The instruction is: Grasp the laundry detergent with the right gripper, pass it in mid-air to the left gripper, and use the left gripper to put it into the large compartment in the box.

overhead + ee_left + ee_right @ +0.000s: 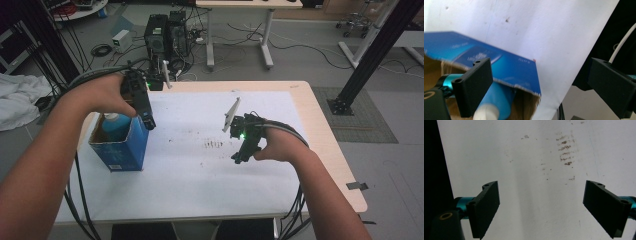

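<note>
Tube (pixel 496 100): blue, white cap, lying inside the open blue carton (pixel 120 147) at the sheet's left edge — judged light, soft-walled, slippery.
Hold: near the stiffer cap end.
Left gripper (pixel 148 121): jaws spread, empty, over the carton.
Right gripper (pixel 239 159): jaws apart, empty — above the stained white sheet (pixel 529 202).

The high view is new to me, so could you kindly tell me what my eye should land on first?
First comes the blue box at the left edge of the white sheet, open at the top with a blue bottle inside. The left gripper hangs just over the box's rim with its jaws apart and nothing between them. Near the sheet's middle, the right gripper stands open beside a patch of brown smudges.
</note>
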